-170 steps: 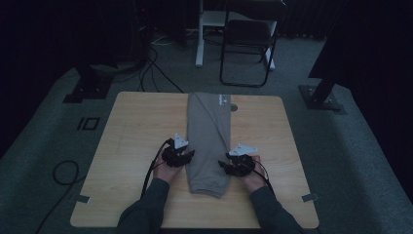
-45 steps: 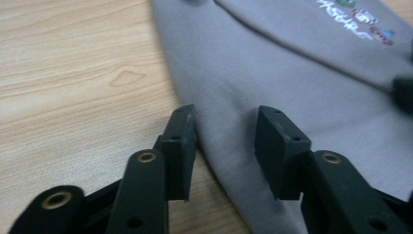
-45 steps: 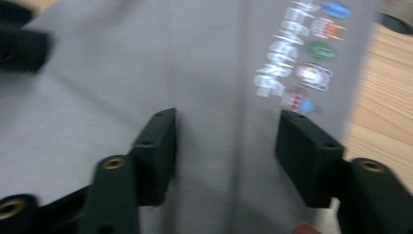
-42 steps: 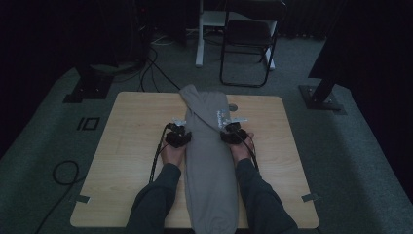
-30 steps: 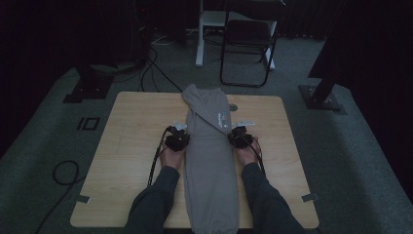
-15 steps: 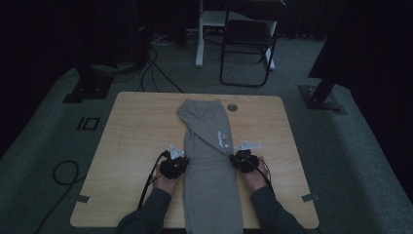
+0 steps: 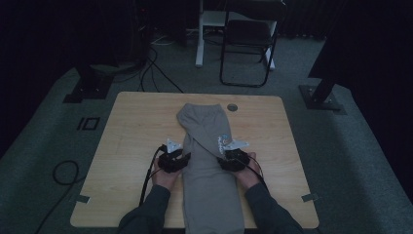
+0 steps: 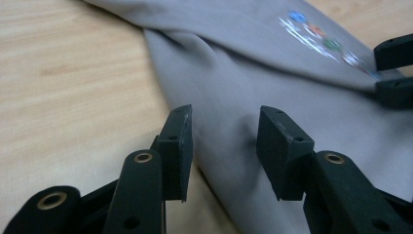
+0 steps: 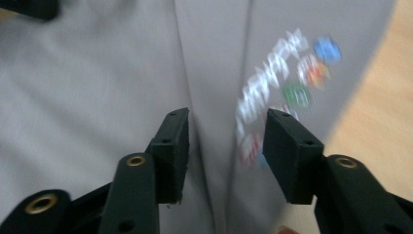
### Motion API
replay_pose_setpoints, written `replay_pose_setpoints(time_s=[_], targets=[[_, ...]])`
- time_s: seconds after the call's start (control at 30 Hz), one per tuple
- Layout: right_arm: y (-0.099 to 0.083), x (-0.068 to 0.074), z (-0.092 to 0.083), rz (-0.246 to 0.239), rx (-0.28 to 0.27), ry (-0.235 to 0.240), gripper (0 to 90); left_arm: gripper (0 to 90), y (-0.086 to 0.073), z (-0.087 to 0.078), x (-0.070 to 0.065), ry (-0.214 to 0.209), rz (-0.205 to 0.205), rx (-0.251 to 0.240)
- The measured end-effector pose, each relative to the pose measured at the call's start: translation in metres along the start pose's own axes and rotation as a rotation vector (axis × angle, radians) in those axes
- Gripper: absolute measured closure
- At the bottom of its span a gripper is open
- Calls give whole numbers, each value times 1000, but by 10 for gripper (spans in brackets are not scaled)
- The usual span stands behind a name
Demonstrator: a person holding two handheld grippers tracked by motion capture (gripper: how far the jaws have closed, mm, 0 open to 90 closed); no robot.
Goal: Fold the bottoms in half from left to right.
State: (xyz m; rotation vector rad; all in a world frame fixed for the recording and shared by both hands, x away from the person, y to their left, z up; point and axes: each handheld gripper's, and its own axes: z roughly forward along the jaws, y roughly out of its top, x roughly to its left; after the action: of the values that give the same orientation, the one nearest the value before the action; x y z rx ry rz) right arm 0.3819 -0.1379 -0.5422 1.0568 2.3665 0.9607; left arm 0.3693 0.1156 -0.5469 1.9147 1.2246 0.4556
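Grey sweatpants (image 7: 210, 165) lie lengthwise down the middle of the wooden table (image 7: 131, 126) and hang over its front edge. A coloured logo (image 7: 223, 140) is printed near the right edge. My left gripper (image 7: 185, 157) sits at the cloth's left edge and my right gripper (image 7: 220, 160) at its right edge. Both have just been opening. In the left gripper view the left gripper (image 8: 225, 115) is open over the sweatpants' edge (image 8: 272, 63), pads off the cloth. In the right gripper view the right gripper (image 9: 226, 117) is open above the sweatpants (image 9: 97, 73) beside the logo (image 9: 287, 73).
A round grommet (image 7: 232, 107) sits near the table's far edge. A black chair (image 7: 246, 44) and a white desk leg (image 7: 199, 34) stand behind. Stand bases (image 7: 324, 92) flank the table, and cables (image 7: 63, 170) lie on the floor at left.
Both hands have drawn back toward the front edge, sliding the sweatpants' top away from the far edge. Both grippers' jaws have opened and let go of the cloth.
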Motion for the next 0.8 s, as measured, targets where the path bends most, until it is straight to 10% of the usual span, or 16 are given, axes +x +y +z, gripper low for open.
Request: replay_pose_setpoints(time_s=[0.4,0.63,0.8], targets=[[59,22,64,-89,22,-29,397,784,-3,7,1,30,34,23],[61,2,68,-15,28,-111,450,803,-4,7,2,26,27,24],[50,-33,58,97,41,-176,664,805,-4,7,1,30,33,25]])
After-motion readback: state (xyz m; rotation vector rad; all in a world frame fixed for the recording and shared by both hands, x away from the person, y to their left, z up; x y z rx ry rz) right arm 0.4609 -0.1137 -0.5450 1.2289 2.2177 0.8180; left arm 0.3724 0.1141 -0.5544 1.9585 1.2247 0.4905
